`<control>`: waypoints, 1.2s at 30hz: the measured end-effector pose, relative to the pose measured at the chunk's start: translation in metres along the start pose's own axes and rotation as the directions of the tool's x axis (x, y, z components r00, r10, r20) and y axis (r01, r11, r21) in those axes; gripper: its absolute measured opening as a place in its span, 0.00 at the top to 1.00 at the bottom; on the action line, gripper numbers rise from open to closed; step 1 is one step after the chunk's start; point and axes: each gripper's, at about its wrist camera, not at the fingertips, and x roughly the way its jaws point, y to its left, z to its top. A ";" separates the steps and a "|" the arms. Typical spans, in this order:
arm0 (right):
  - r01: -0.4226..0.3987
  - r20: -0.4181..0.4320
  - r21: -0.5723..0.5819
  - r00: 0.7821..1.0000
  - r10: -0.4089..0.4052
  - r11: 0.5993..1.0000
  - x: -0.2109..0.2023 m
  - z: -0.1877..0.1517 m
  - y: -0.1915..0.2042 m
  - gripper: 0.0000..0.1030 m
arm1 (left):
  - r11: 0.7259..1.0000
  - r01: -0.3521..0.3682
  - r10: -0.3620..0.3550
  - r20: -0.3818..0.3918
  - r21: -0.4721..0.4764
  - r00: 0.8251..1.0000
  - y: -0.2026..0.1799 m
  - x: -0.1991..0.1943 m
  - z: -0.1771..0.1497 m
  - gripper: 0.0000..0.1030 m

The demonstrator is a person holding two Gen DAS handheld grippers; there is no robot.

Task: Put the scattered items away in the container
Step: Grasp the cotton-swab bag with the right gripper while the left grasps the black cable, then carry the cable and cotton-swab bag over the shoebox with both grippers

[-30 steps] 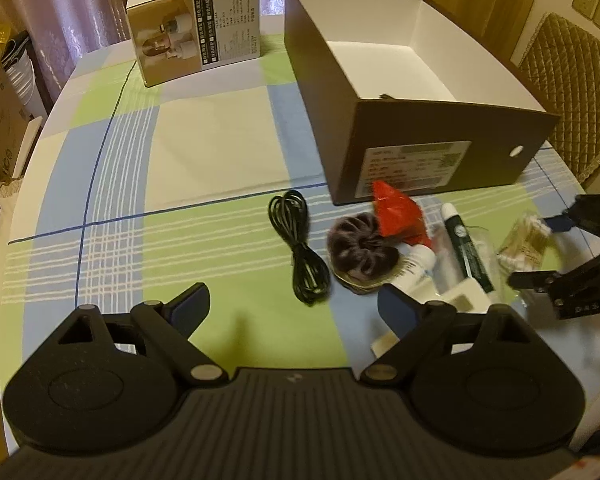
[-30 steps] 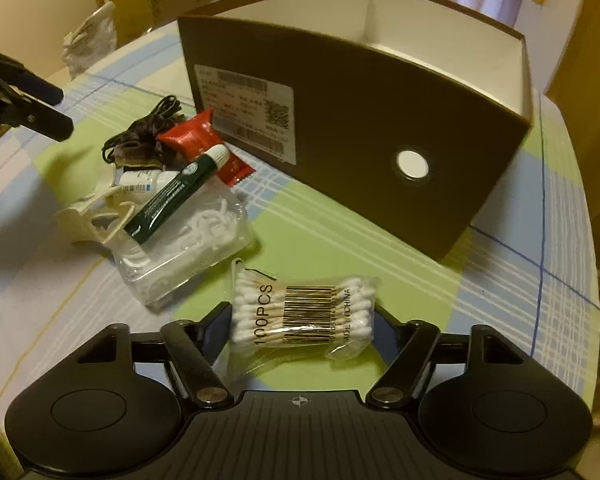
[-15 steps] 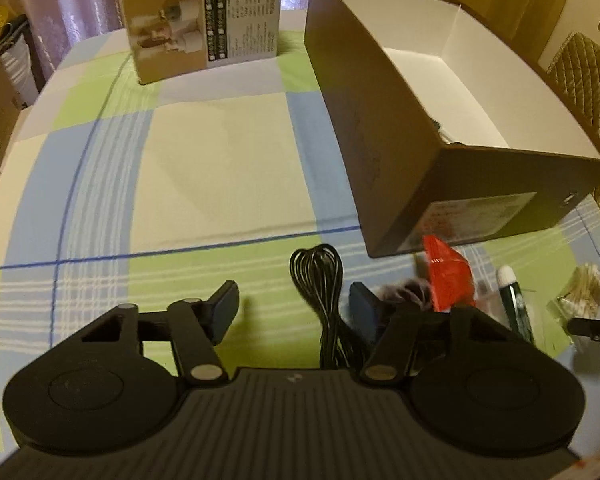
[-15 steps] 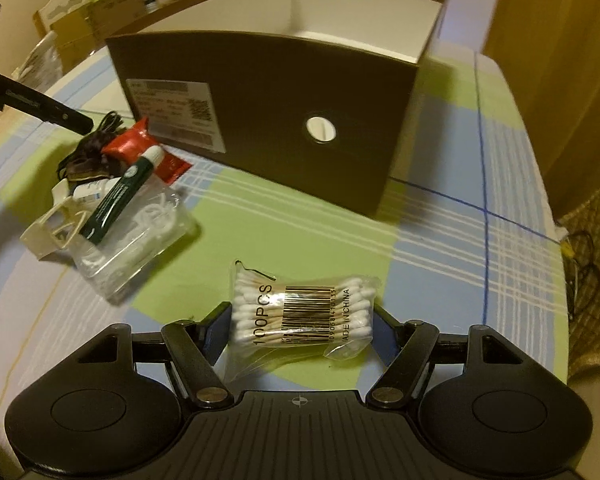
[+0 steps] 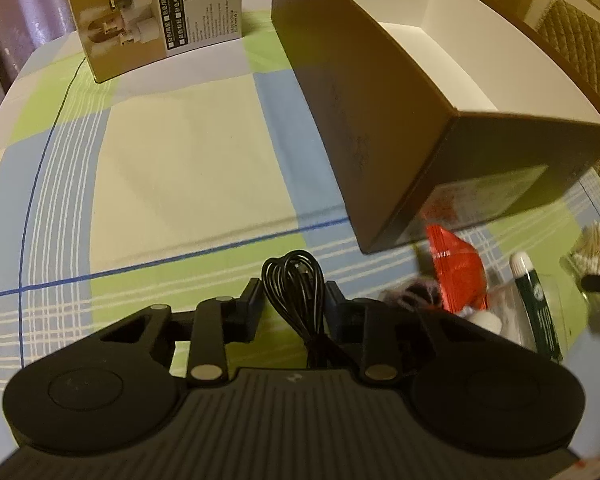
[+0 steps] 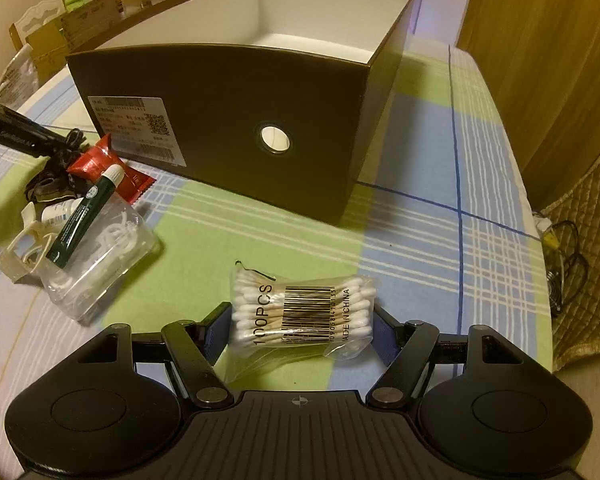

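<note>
The task is being judged as barely begun. The white floor of the box point(image 6: 228, 92), where visible, is showing nothing, though the part nearest both cameras is hidden by the box walls.

The coiled black cable point(image 5: 296, 292) is being flanked by the left claw point(image 5: 293, 304); the jaws are narrowed close to the coil, but whether it is being pinched cannot be told.

The bag of cotton swabs point(image 6: 304, 312) is being bracketed by the right claw point(image 6: 300, 334); the jaws are spread to the bag's ends, and a firm grip cannot be confirmed.

At 10 o'clock from the right claw, a red packet point(image 6: 108, 168), a green tube point(image 6: 86, 216), a clear bag point(image 6: 96, 264) and a dark hair tie point(image 6: 46, 188) are lying on the tabletop point(image 6: 412, 240), all waiting to be collected.
</note>
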 end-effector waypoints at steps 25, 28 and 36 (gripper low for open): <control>-0.062 0.106 0.026 0.993 0.059 0.998 -0.046 0.016 0.008 0.34 | 0.998 0.065 -0.063 0.186 -0.001 0.980 -0.025 -0.118 -0.025 0.75; -0.080 0.132 0.023 0.988 0.076 0.997 -0.057 0.023 0.009 0.35 | 0.996 0.087 -0.087 0.218 0.014 0.972 -0.033 -0.127 -0.015 0.75; -0.124 0.185 0.001 0.975 0.122 0.992 -0.078 0.041 0.007 0.34 | 0.989 0.129 -0.143 0.278 0.068 0.950 -0.050 -0.141 0.012 0.75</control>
